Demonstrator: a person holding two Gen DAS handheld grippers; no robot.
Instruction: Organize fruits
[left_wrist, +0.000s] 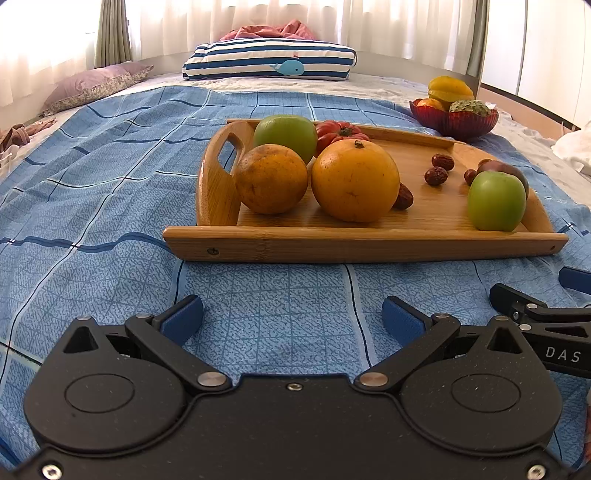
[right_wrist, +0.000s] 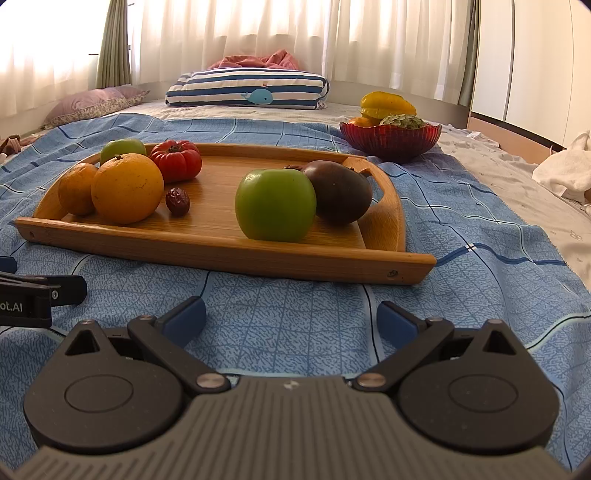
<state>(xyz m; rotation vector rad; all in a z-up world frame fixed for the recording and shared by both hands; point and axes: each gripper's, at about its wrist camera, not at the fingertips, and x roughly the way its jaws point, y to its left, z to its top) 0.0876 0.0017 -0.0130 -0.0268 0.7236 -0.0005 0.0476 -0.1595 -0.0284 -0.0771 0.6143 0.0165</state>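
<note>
A: Where does the fruit sit?

B: Most of it lies on the wooden tray (left_wrist: 258, 247), which rests on the blue checked blanket (left_wrist: 110, 192) spread over a bed. At the tray's left end a big orange (left_wrist: 354, 181) and a duller, scuffed orange (left_wrist: 271, 179) stand side by side, with a green apple (left_wrist: 286, 134) and a ribbed red tomato (left_wrist: 338, 133) just behind them.

A: And the other end?

B: A second green apple (right_wrist: 275, 203) stands near the front rim, touching or nearly touching a dark purple-brown fruit (right_wrist: 341, 190) behind it. Small wrinkled red dates (left_wrist: 439, 168) are scattered on the tray floor between the two groups; one lies against the big orange.

A: Anything off the tray?

B: Beyond its right end, well apart, a red glass bowl (right_wrist: 389, 138) holds a yellow star fruit (right_wrist: 386, 103), a scaly green fruit and something orange.

A: The tools?

B: The left gripper (left_wrist: 291, 319) hovers low over the blanket in front of the tray, its blue-padded fingers spread wide with nothing between them. The right gripper (right_wrist: 291, 319) does the same just beside it, fingers likewise parted and empty. Each shows at the edge of the other's view.

A: Farther out?

B: A striped pillow with a whale (left_wrist: 269, 59), a purple pillow (left_wrist: 92, 86), and pale curtains (right_wrist: 332, 40) across a bright window.
</note>
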